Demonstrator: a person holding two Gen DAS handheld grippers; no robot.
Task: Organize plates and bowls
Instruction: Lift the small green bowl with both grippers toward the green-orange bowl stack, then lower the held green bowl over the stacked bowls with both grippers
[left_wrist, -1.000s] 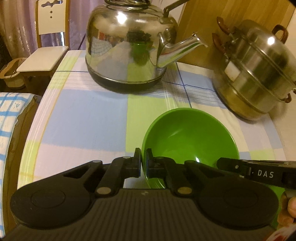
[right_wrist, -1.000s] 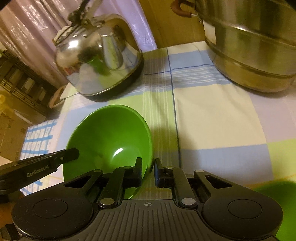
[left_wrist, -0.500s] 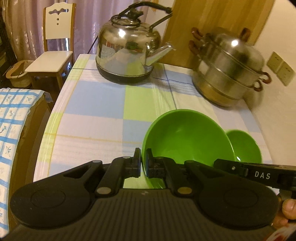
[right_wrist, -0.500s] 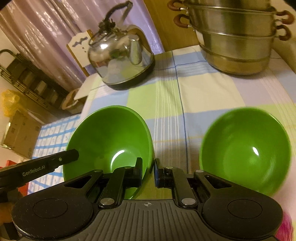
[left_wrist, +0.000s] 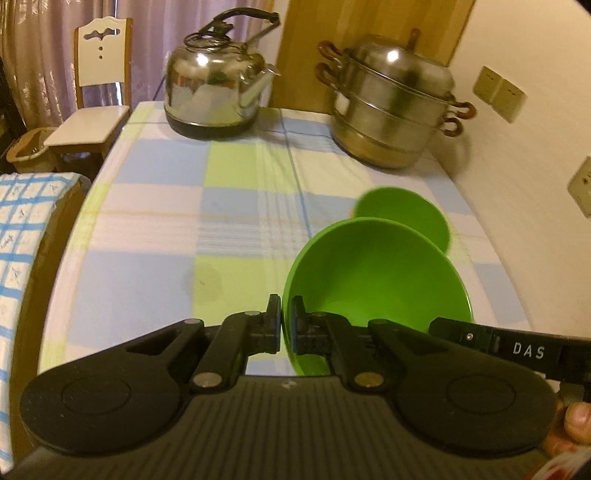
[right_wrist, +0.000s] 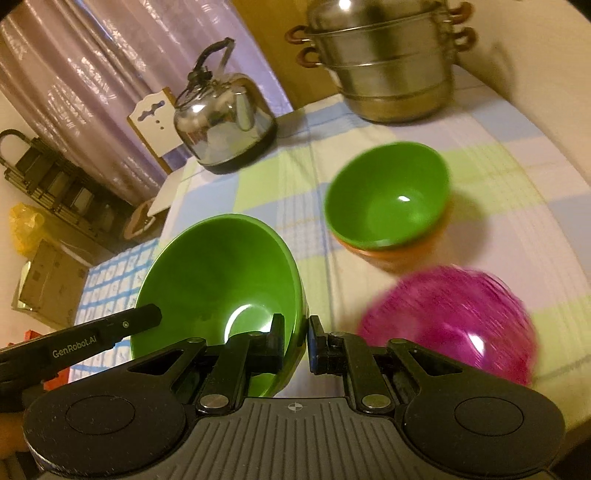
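Checked tablecloth (left_wrist: 155, 236) carries kettle (left_wrist: 214, 99) and steamer (left_wrist: 391, 107); left gripper (left_wrist: 285, 325) and right gripper (right_wrist: 296, 341) clamp green bowl (right_wrist: 221, 273).

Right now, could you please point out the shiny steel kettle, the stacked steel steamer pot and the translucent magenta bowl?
shiny steel kettle (left_wrist: 210, 92), left wrist view, its rounded body.
stacked steel steamer pot (left_wrist: 391, 110), left wrist view, middle tier wall.
translucent magenta bowl (right_wrist: 450, 321), right wrist view, its inner wall.

I hold a glossy green bowl (right_wrist: 221, 280) tilted above the checked cloth, both my claws pinching opposite sides of its rim. Nearby a second green bowl (right_wrist: 388, 199) sits nested in an orange one (right_wrist: 399, 254), just beside a blurred magenta bowl (right_wrist: 450, 317).
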